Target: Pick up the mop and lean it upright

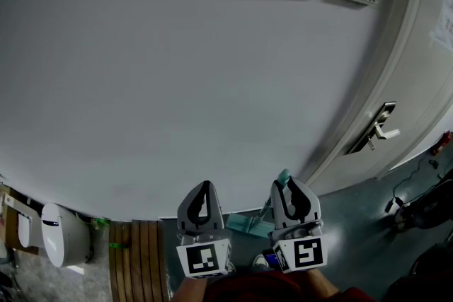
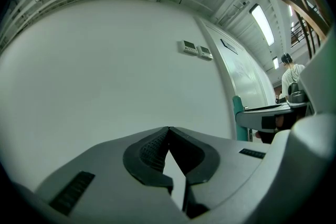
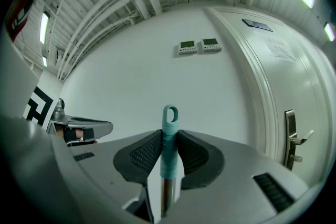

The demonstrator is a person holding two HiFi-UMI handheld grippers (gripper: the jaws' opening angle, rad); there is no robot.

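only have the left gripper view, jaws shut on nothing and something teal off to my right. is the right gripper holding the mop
Observer: Yes. In the right gripper view the right gripper is shut on the mop handle, just below its teal hang loop.
Operator: where's the mop head
Observer: The head view shows the teal mop head down on the floor at the foot of the wall, between the two grippers.
Operator: anything close on the right side
Observer: The door to the right of the mop has a lever handle, which your view does not show.
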